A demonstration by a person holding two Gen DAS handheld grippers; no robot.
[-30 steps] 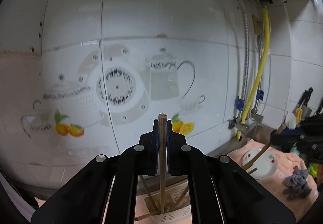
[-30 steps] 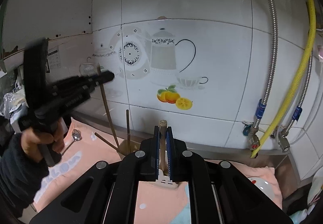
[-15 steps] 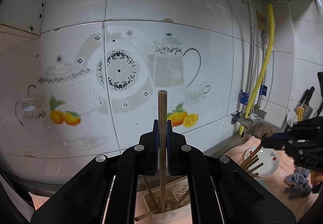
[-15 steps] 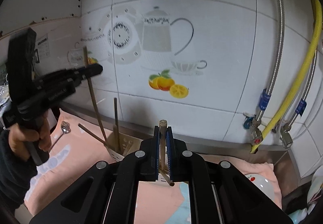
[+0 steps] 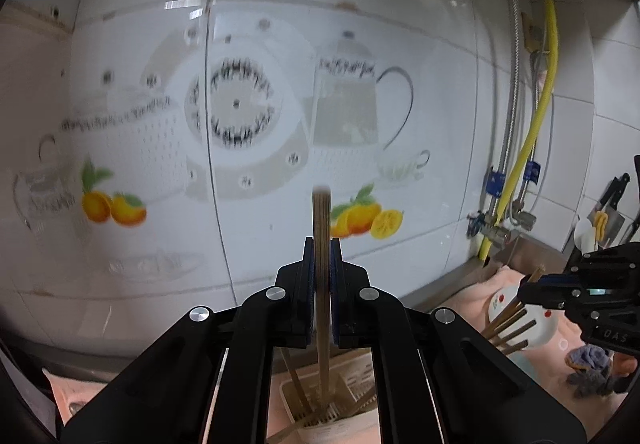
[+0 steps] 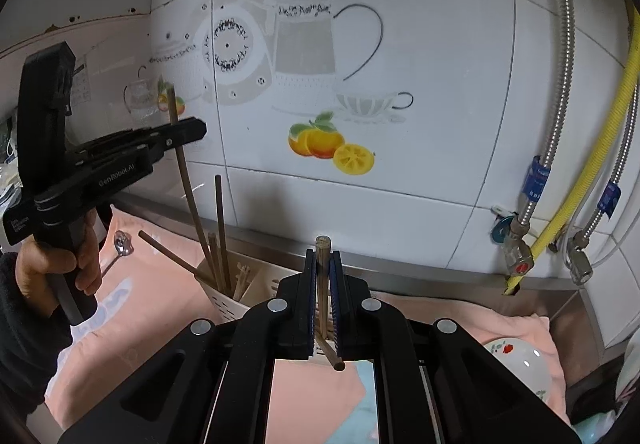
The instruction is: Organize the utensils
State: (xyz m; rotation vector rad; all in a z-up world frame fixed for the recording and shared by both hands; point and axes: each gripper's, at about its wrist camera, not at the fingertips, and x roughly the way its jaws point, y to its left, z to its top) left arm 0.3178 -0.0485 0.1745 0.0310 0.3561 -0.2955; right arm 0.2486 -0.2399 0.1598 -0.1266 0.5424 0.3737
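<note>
Currently, left gripper (image 5: 321, 276) clamps an upright brown wooden chopstick (image 5: 321, 220) over the white slotted plastic holder (image 5: 320, 418). Right gripper (image 6: 322, 296) clamps another wooden chopstick (image 6: 322, 272), near that holder's right side.

Brown chopsticks (image 6: 322, 276) in black tongs (image 6: 323, 308); white slotted holder (image 6: 224, 304) left of them; pink cloth (image 6: 460, 314) below; orange-fruit, teapot tile (image 6: 312, 84) behind.

Even indoor light, ceiling-lamp glare on blurred wall tiles (image 5: 280, 44), dark fisheye-bent corners.
</note>
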